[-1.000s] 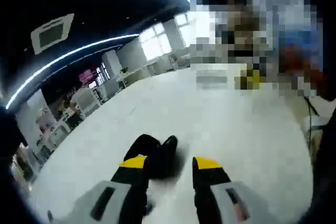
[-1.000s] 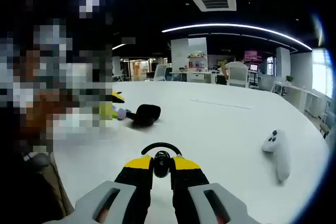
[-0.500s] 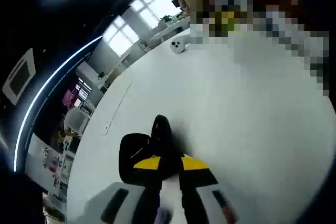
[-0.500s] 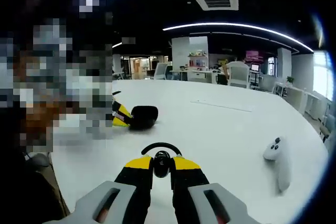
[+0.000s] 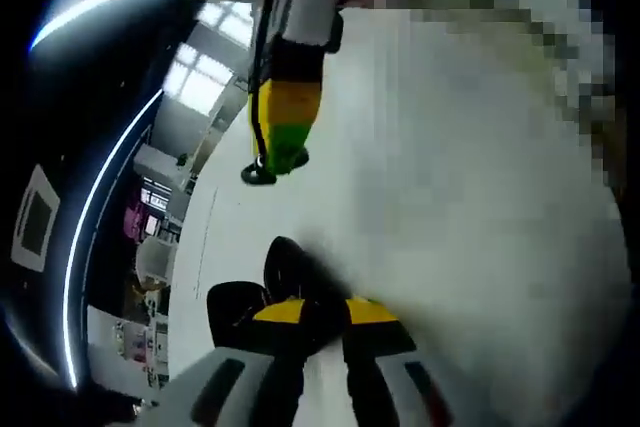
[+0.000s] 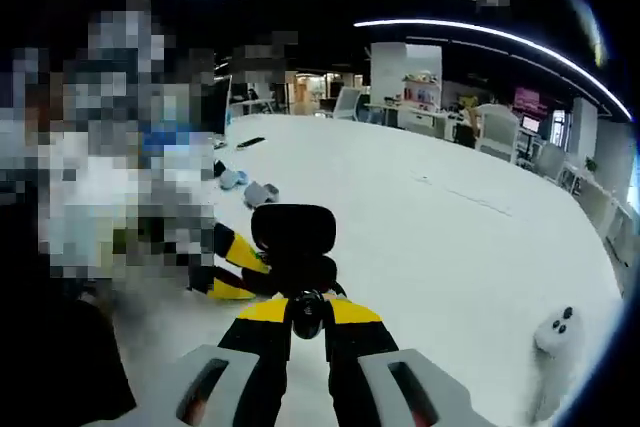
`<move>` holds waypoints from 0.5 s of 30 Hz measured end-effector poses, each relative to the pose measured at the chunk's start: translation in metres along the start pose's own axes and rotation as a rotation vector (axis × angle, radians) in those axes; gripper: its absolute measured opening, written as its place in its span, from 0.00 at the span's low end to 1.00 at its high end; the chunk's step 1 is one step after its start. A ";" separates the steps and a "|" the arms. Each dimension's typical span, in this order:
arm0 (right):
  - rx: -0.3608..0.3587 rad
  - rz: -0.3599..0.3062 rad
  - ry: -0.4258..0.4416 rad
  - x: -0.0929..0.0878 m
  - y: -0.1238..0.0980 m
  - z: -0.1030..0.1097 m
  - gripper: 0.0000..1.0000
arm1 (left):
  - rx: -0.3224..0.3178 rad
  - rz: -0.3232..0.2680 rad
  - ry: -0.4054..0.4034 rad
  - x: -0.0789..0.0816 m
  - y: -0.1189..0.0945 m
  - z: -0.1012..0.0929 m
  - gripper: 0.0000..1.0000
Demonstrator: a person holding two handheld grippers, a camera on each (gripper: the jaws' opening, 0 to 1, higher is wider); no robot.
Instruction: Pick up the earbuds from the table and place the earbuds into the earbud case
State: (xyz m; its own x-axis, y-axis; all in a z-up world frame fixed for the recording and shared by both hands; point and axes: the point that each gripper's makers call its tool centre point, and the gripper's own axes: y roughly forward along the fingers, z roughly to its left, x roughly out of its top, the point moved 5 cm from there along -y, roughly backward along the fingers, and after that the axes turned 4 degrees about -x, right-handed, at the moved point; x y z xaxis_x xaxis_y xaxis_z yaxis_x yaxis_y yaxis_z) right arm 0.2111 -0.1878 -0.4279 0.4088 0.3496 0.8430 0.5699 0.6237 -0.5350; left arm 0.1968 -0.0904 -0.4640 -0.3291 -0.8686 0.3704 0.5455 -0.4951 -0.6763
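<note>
White bench [image 6: 470, 247] in an open office carries the job near its end: the left tool [image 5: 318, 312] is clamped on the open black earbud case [image 6: 292, 239], and the right tool [image 6: 307, 315], pinching an earbud [image 6: 307, 313], hangs just before it, not yet inserted.

I note a large white table [image 6: 450, 237] with a plain, glossy top. On it, to my right, lies a white game controller [image 6: 555, 337]. Farther back on my left sit two small grey-blue items [image 6: 248, 187], too small for me to identify.
</note>
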 end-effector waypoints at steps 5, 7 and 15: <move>0.078 0.164 0.035 -0.002 0.026 -0.003 0.12 | -0.152 -0.062 -0.159 0.016 -0.002 -0.011 0.16; 0.068 0.227 0.058 -0.005 0.030 -0.009 0.12 | -0.164 -0.043 -0.177 0.015 0.000 -0.009 0.16; 0.076 0.334 0.122 -0.005 0.036 -0.007 0.12 | -0.253 -0.057 -0.295 0.027 0.005 -0.014 0.16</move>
State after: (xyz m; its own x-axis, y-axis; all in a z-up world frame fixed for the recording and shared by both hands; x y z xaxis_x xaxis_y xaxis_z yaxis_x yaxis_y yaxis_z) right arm 0.2345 -0.1723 -0.4515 0.6484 0.4594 0.6070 0.3377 0.5411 -0.7702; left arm 0.1797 -0.1166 -0.4666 -0.0977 -0.8265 0.5544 0.3132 -0.5543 -0.7712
